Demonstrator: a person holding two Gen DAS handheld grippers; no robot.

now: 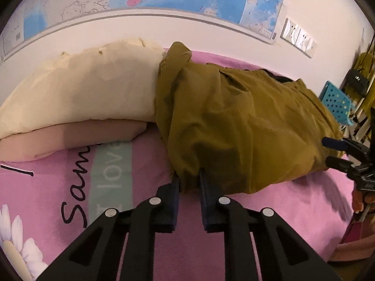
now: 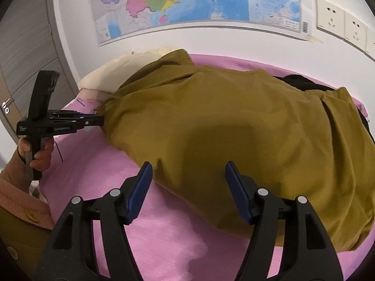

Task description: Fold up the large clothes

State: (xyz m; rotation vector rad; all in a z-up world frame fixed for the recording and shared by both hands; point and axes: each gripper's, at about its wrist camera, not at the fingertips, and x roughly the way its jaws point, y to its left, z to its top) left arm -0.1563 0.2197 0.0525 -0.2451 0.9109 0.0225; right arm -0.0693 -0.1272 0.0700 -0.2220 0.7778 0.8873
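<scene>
Left wrist view: the left gripper (image 1: 189, 178) is clamped on the near edge of the mustard garment (image 1: 234, 121) lying on the bed (image 1: 293, 206).

Right wrist view: the right gripper (image 2: 187, 175) has its fingers apart over the near hem; it should bite fully before lifting evenly.

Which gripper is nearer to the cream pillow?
Left. The left gripper grips the mustard garment's hem beside the cream pillow; the right gripper hovers open farther along, away from it.
</scene>
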